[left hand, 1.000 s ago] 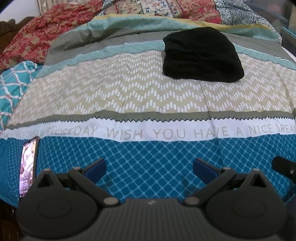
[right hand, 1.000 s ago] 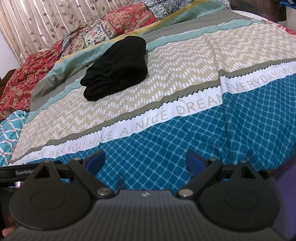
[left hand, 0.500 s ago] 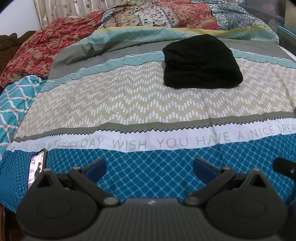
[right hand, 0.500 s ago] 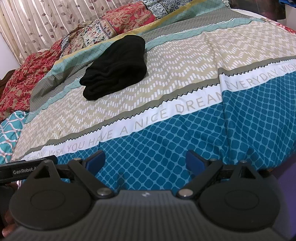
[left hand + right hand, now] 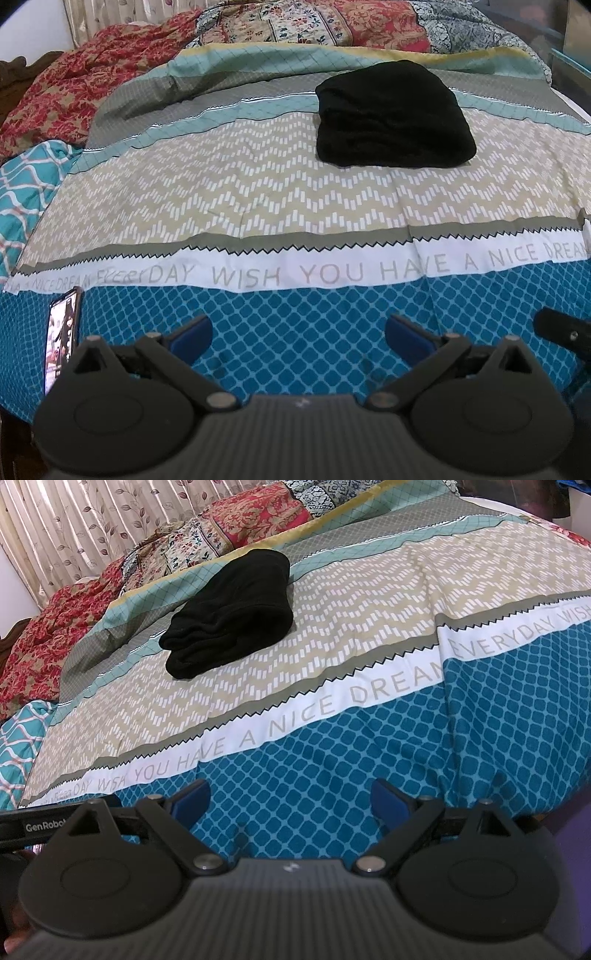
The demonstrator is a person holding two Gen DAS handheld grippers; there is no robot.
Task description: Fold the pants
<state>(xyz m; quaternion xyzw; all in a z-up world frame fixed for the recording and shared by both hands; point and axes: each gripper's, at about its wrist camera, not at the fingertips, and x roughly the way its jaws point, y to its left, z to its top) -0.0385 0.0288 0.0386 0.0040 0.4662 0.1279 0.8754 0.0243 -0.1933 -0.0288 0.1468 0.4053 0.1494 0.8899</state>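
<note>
The black pants [image 5: 391, 118] lie folded in a compact bundle on the far middle of the bed; in the right wrist view the pants [image 5: 232, 616] sit at upper left. My left gripper [image 5: 297, 332] is open and empty, low over the blue diamond band at the bed's near edge, far from the pants. My right gripper [image 5: 290, 797] is open and empty over the same band. Part of the right gripper [image 5: 561, 330] shows at the left view's right edge, and the left gripper's body [image 5: 40, 825] shows at the right view's left edge.
A patterned bedspread [image 5: 258, 199] with printed lettering covers the bed. A lit phone [image 5: 61, 336] lies at its near left edge. Red floral blankets [image 5: 74, 85] are piled at the far left. Curtains [image 5: 92, 520] hang behind the bed.
Both grippers have drawn back slightly and tilted up, so more of the far bed and blankets shows. The pants have not moved and both grippers stay open.
</note>
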